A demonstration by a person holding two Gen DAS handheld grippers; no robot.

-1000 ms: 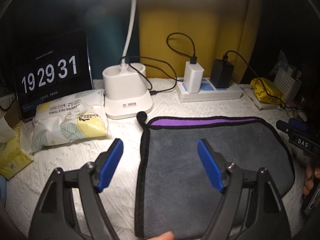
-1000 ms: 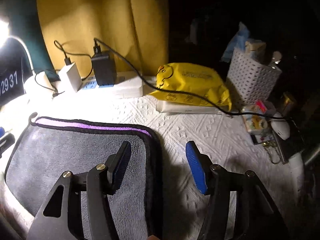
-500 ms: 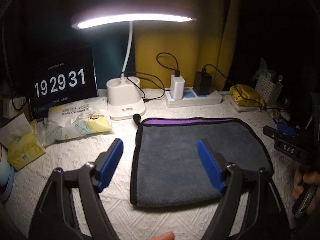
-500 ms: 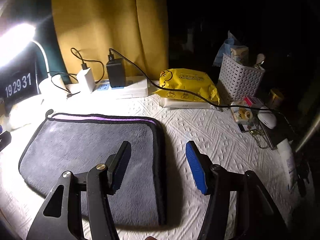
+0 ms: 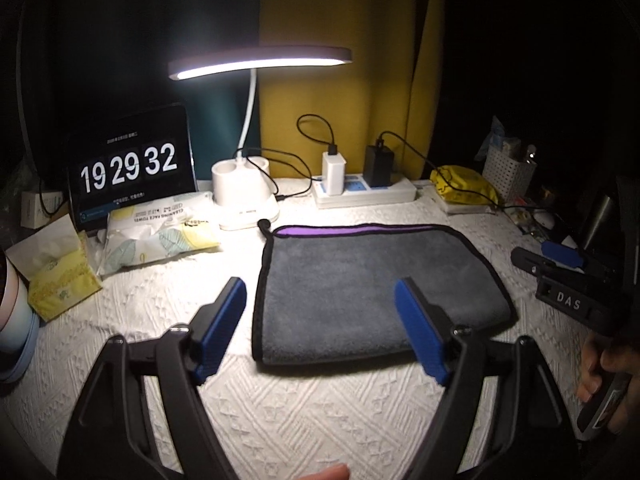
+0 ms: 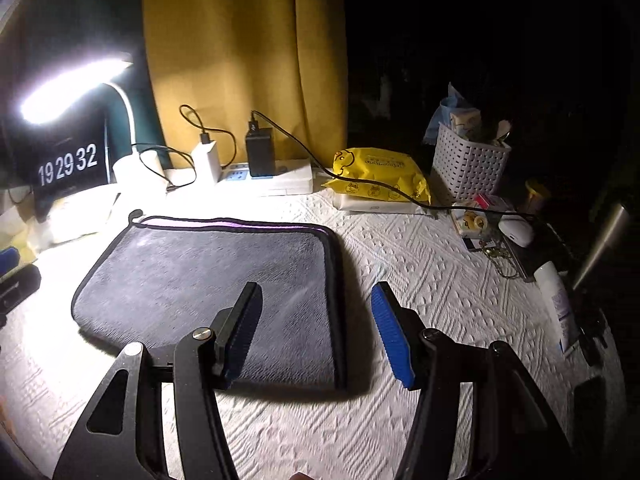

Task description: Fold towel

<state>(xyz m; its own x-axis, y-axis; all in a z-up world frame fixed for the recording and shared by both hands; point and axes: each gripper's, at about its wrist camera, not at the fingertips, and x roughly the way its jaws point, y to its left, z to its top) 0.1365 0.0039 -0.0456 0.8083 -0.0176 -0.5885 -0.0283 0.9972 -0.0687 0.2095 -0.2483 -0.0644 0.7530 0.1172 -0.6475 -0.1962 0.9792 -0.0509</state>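
A grey plush towel with black trim (image 5: 376, 292) lies folded on the white-quilted counter (image 5: 320, 400) before the desk lamp (image 5: 260, 62); both grippers (image 5: 320, 328) (image 6: 316, 330) hover, jaws wide, empty. A one-layer pinch risks undoing the fold.

Pretty cluttered desk under a lit lamp (image 5: 260, 62).
Clock (image 5: 130, 168) reads 19 29 32; power strip (image 5: 364, 194), yellow pack (image 6: 380, 174), basket (image 6: 468, 164) behind.

Folded grey microfibre towel with black piping (image 5: 376, 292) flat mid-table on white textured tablecloth (image 5: 304, 408). Left gripper (image 5: 320, 328) above near edge, jaws apart, empty.
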